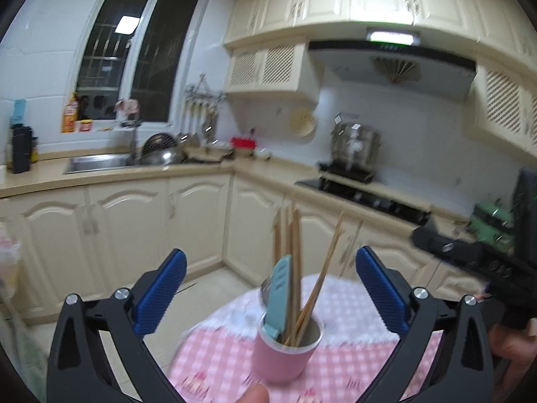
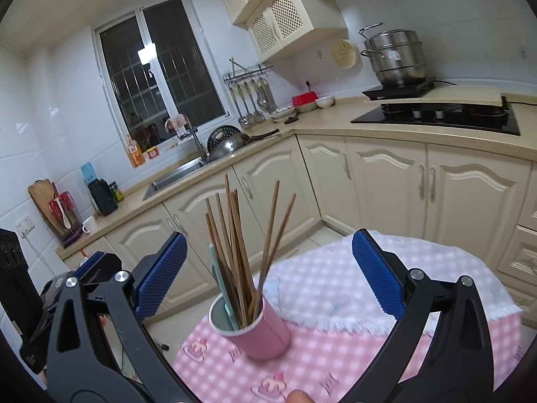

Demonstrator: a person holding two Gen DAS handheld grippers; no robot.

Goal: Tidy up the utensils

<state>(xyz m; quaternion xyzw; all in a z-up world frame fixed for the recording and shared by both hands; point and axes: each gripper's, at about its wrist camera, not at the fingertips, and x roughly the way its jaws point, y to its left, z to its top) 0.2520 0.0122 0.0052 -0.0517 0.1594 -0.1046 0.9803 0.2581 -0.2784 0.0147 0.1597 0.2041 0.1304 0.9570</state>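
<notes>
I have both claws spread wide with nothing held. My left gripper (image 1: pixel 271 290) has its ribbed blue pads (image 1: pixel 163 290) far apart, clear of the pink cylindrical cup (image 1: pixel 285 352) that stands upright ahead between them. My right gripper (image 2: pixel 267 273) is likewise fully apart, touching nothing. The cup (image 2: pixel 260 332) sits on the round table under a pink-and-white checked cloth (image 2: pixel 335 362), holding a bundle of brown wooden chopsticks (image 2: pixel 235 252) and a pale teal plastic-handled utensil (image 1: pixel 280 297), all leaning inside it.
</notes>
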